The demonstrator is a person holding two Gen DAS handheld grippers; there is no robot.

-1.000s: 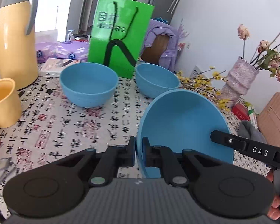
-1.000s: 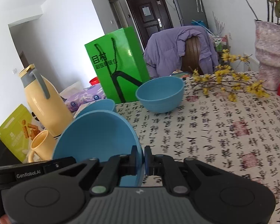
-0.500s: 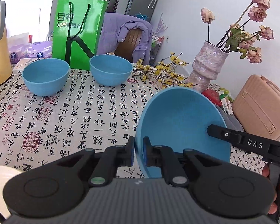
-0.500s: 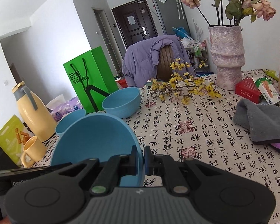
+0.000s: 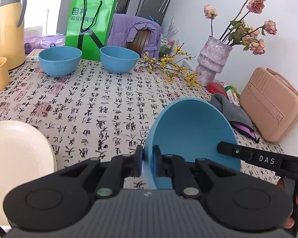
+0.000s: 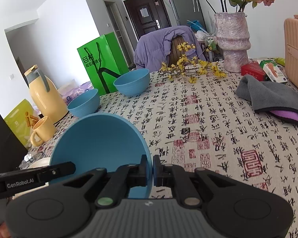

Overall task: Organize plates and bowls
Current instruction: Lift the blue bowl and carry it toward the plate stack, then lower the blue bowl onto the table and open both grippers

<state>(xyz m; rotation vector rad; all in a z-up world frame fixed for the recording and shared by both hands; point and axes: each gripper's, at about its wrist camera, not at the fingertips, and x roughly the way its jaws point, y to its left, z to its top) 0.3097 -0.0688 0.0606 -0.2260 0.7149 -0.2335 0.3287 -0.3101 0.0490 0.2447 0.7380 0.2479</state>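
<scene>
I've got both the left gripper (image 5: pixel 148 163) and right gripper (image 6: pixel 151 167) pinching opposite rims of one blue bowl (image 5: pixel 190 136), held above the calligraphy tablecloth (image 5: pixel 109 103), probably to steady carrying it.

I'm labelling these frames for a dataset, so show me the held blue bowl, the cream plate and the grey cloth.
held blue bowl (image 5: pixel 188 130): left wrist view, inner wall.
cream plate (image 5: pixel 15 150): left wrist view, its face.
grey cloth (image 6: pixel 272 95): right wrist view, top fold.

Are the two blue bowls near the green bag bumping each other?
Apart. The left wrist view shows patterned tablecloth between the left bowl and right bowl.
</scene>
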